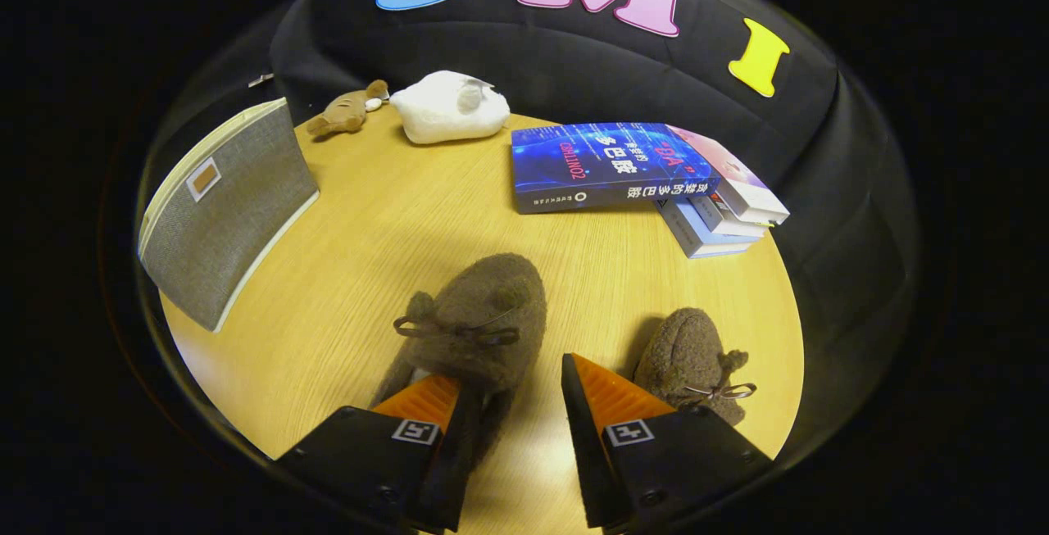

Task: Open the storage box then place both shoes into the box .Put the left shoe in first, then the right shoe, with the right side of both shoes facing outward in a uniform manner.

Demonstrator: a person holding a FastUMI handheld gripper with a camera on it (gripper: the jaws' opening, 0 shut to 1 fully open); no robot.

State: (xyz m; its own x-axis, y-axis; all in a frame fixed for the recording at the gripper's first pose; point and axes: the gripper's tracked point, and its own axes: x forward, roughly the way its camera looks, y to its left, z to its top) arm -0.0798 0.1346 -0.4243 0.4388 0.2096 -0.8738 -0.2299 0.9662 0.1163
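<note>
Your tongs (512, 392) hung spread over the table (369, 215), one finger overlapping the nearer fuzzy brown shoe (475, 322) — nothing pinched. A second shoe (692, 355) lay beside them; the grey storage box (221, 215) stood well apart, apparently unopened — your likely first job.

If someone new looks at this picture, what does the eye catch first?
Two fuzzy brown shoes on the wooden table: the left shoe just ahead of the open gripper, the right shoe beside its other finger. Beyond lie a stack of books and a grey storage box.
</note>
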